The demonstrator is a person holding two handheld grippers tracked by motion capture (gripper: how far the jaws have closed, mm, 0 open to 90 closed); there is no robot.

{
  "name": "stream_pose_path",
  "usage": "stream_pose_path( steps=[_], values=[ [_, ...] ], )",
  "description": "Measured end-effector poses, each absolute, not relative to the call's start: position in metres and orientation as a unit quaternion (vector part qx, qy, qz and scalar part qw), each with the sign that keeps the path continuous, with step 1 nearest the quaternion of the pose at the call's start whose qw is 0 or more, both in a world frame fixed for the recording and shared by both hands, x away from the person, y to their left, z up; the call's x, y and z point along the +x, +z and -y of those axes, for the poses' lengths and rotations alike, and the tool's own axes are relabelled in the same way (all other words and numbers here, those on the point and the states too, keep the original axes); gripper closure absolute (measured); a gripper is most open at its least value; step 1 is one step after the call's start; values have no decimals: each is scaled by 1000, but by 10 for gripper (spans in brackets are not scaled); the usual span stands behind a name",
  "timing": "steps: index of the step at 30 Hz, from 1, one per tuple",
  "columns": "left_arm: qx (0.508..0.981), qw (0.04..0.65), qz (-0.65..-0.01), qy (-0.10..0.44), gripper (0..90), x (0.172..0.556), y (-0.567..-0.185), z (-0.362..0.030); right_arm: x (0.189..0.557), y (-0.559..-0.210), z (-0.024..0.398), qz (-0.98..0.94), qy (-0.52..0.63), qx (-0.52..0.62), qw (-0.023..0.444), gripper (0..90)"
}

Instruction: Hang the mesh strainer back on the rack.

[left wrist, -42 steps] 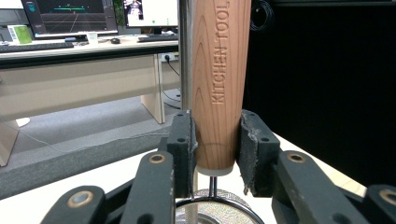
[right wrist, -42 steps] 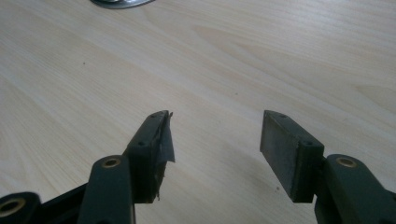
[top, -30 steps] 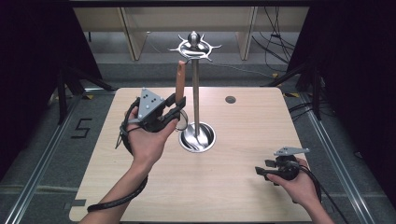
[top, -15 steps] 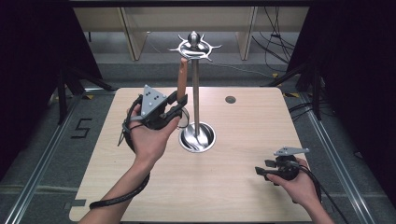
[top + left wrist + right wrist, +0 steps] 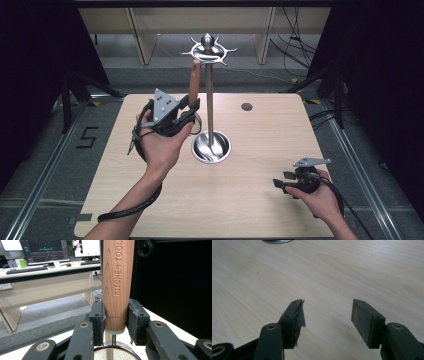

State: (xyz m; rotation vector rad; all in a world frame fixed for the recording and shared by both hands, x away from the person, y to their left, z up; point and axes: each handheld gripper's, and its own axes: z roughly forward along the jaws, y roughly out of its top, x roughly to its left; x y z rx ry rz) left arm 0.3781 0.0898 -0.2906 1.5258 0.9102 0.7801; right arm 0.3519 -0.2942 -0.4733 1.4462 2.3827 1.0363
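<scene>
A tall metal stand (image 5: pixel 209 100) rises from a round base (image 5: pixel 211 148) in the middle of the table, with a crown of hooks (image 5: pixel 208 49) on top. My left gripper (image 5: pixel 192 108) is held up just left of the pole, shut on the lower end of a wooden handle (image 5: pixel 194 82) that stands upright. In the left gripper view the handle (image 5: pixel 116 277) reads "KITCHEN TOOL" between the pads of my left gripper (image 5: pixel 115 317); a metal stem and round rim (image 5: pixel 115 351) hang below. Its top reaches close under the hooks. My right gripper (image 5: pixel 278 183) rests low at the front right, open (image 5: pixel 327 315) and empty.
The light wooden table (image 5: pixel 260 215) has a small dark round spot (image 5: pixel 246 106) at the back right. Dark curtains flank both sides, and shelving legs stand beyond the far edge. Desks with monitors (image 5: pixel 45 250) show far behind in the left gripper view.
My left gripper has risen slightly and drifted right with the wooden-handled tool, bringing its top nearer the hooks. The right gripper has stayed put.
</scene>
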Motion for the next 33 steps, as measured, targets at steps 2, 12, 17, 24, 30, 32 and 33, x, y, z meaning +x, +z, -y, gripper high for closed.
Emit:
stream_pose_path(
  steps=[2,12,17,24,30,32,33],
  values=[
    [649,563,-388,333,679,378,-290,-89,352,-473,294,-799,348,482,86,435],
    [647,554,-395,343,678,380,-289,-88,353,-474,295,-803,351,472,98,435],
    [648,552,-390,351,678,381,-289,-87,353,-474,295,-802,352,473,97,434],
    [648,551,-389,354,678,380,-289,-85,352,-474,294,-801,351,476,95,435],
    [649,547,-392,356,678,383,-289,-84,353,-474,295,-802,352,472,98,434],
    [649,547,-391,356,678,383,-289,-84,353,-474,295,-801,351,475,96,434],
    [649,547,-392,356,678,384,-289,-84,353,-474,295,-801,352,474,96,434]
  ],
)
